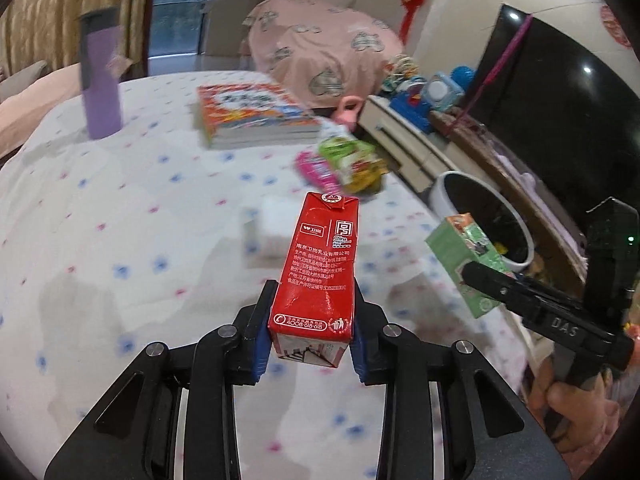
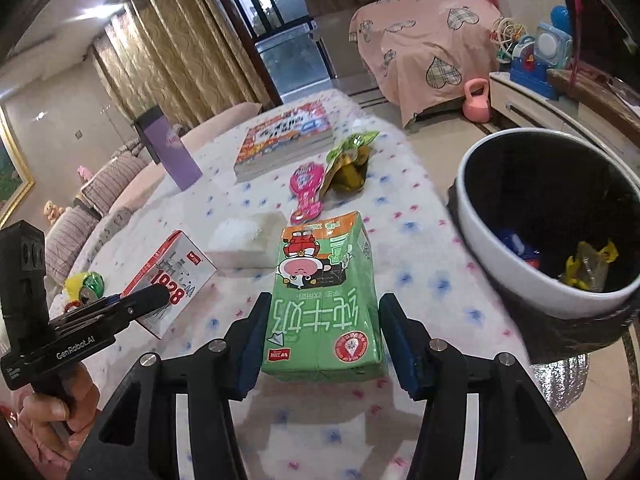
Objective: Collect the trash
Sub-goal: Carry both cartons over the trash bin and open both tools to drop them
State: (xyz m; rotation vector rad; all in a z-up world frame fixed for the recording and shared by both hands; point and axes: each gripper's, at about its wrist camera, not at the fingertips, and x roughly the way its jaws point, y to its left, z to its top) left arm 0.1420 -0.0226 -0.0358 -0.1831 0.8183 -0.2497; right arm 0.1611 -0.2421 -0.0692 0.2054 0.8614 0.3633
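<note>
While the left gripper (image 1: 312,332) clamps a red carton (image 1: 320,268) printed "4008-618-618" and "China", the right gripper (image 2: 320,340) holds a green carton (image 2: 324,300) with a cartoon cow, both above the counter (image 1: 120,220) in its dotted white cloth. "1928" shows on the red carton's white face. A bin (image 2: 548,216) stands beside the counter; curtains (image 2: 180,48) hang behind.

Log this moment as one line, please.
left gripper: shut on red carton | right gripper: shut on green carton | bin: beside table, right
</note>
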